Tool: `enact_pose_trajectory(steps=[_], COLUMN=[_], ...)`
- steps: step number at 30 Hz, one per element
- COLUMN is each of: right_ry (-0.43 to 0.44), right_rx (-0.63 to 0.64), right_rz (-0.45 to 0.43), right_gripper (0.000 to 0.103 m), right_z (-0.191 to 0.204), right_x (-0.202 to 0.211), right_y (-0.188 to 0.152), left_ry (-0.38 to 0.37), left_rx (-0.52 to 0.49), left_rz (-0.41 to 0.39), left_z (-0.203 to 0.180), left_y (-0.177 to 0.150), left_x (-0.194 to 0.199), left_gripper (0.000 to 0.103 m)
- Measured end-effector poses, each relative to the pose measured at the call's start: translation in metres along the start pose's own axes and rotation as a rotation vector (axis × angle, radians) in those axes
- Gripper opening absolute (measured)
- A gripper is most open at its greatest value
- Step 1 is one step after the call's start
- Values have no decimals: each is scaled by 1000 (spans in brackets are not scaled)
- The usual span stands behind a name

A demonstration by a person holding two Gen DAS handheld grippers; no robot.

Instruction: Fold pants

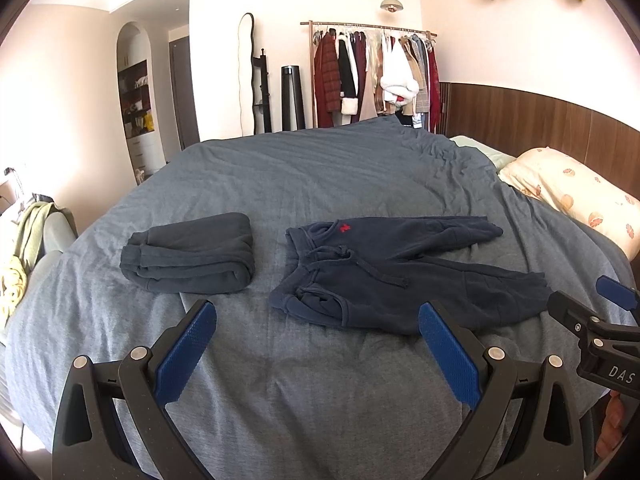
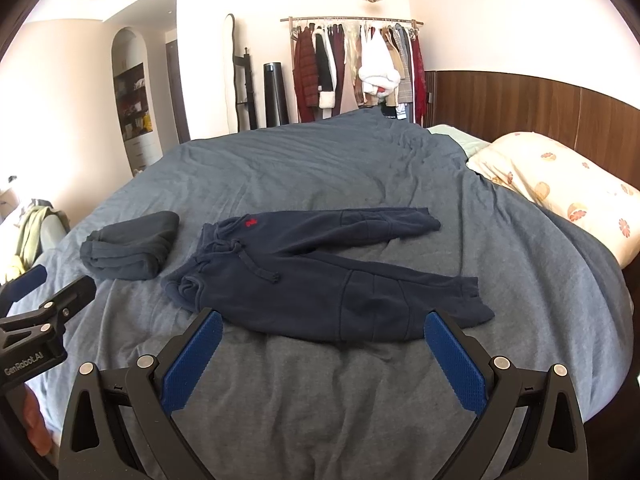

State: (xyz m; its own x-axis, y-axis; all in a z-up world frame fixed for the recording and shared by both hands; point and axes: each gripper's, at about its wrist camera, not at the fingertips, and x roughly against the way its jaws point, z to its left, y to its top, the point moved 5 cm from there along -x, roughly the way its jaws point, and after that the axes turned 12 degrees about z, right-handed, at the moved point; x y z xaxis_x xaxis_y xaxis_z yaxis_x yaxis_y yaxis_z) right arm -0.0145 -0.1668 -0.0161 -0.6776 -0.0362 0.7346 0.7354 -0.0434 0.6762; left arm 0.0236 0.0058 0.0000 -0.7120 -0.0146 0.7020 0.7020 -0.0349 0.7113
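Observation:
Navy sweatpants with a red logo and a drawstring lie spread flat on the bed, waistband to the left, both legs running to the right. My left gripper hovers open over the bedspread just in front of the waistband, nothing between its blue pads. My right gripper is open too, its fingertips at the near edge of the front leg. Each gripper shows at the edge of the other's view: the right gripper and the left gripper.
A folded dark grey garment lies left of the pants. The grey-blue bedspread covers the bed; a floral pillow sits at the right by the wooden headboard. A clothes rack stands behind the bed.

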Motion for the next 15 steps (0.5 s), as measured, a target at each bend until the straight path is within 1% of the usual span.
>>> enact_pose_trajectory(steps=[15], right_ry=[1], right_rx=[5], right_rz=[1], right_gripper=[102], right_z=[-1], right_x=[0], right_y=[1], left_ry=[5], left_rx=[9], left_rz=[-4], left_z=[4], left_y=[0], left_x=[1], left_gripper=[103])
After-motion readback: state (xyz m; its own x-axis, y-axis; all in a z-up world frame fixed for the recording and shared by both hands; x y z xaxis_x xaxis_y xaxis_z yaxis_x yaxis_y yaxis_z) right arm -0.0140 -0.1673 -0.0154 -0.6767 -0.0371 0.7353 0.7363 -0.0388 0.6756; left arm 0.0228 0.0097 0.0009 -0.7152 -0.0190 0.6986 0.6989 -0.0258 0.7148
